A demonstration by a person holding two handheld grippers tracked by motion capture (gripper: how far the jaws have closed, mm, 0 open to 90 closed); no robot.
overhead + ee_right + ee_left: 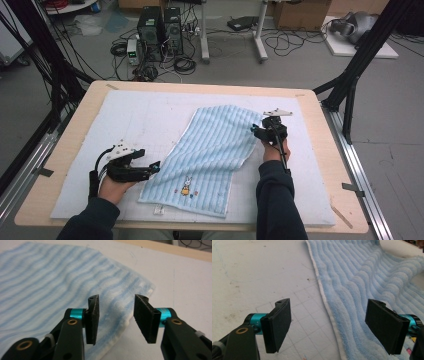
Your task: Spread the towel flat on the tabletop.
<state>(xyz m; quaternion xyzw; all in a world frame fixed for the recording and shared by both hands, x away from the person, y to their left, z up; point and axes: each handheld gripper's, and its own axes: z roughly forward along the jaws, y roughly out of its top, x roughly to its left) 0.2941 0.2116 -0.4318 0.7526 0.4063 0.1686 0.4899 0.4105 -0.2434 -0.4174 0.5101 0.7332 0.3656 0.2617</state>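
Right beside both tools, towel [212,155]

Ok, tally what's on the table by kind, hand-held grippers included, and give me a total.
Blue striped towel: 1
White mat under it: 1
Hand-held grippers: 2, left hand-held gripper and right hand-held gripper, both open
Total: 4

The towel [212,155] is soft ribbed terry cloth, matt. The white mat [145,117] looks rough and stained. The surface [75,127] rim is smooth wood.
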